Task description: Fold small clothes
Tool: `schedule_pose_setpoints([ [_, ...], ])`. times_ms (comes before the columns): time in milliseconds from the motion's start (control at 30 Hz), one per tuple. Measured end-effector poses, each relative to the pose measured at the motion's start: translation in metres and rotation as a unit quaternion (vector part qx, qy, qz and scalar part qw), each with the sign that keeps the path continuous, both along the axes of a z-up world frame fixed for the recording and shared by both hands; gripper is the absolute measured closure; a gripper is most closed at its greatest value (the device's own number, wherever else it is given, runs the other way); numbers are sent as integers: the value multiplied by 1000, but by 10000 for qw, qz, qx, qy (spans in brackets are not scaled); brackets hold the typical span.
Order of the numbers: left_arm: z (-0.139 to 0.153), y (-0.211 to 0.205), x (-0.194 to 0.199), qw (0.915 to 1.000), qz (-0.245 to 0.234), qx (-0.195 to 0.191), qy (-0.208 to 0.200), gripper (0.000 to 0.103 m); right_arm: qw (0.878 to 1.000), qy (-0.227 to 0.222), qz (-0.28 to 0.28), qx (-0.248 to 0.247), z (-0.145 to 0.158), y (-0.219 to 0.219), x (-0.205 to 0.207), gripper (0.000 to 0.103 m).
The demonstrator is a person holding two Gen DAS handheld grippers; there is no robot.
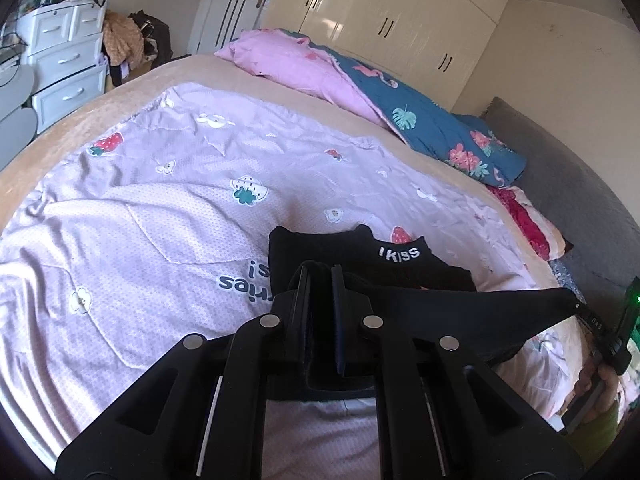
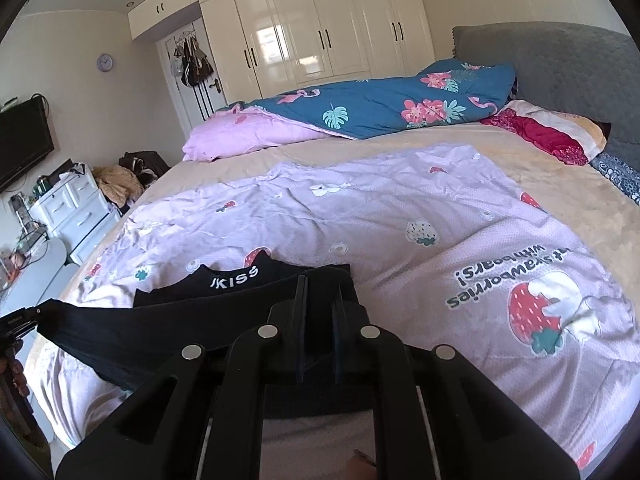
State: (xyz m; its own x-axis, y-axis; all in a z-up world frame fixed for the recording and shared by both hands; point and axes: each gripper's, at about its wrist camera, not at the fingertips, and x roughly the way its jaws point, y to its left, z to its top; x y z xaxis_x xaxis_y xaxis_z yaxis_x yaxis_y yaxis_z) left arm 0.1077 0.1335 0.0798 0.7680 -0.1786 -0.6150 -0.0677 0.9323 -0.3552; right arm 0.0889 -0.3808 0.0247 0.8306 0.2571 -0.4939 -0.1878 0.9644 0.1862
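Note:
A small black garment (image 1: 360, 254) with a white "KISS" print on its band lies on the lilac strawberry quilt (image 1: 160, 208). Its near edge is lifted and stretched taut between both grippers. My left gripper (image 1: 320, 270) is shut on one end of that edge, with black cloth pinched between its fingers. The other end runs right to my right gripper (image 1: 580, 306), held in a hand. In the right wrist view the garment (image 2: 240, 280) lies left of centre, my right gripper (image 2: 320, 284) is shut on its edge, and the left gripper (image 2: 24, 320) shows at the far left.
The quilt (image 2: 400, 220) covers a beige bed sheet (image 2: 540, 148). A rolled blue floral duvet (image 2: 380, 108) and a red pillow (image 2: 548, 136) lie along the far side by the grey headboard (image 2: 560, 68). White drawers (image 1: 68, 64) stand beside the bed.

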Motion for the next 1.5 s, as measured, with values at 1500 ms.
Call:
schedule_pose_setpoints([
  [1500,-106,-65,28,9807,-533,1593,1002,95,9820,1111,940,-1201,-102,96,32,83],
])
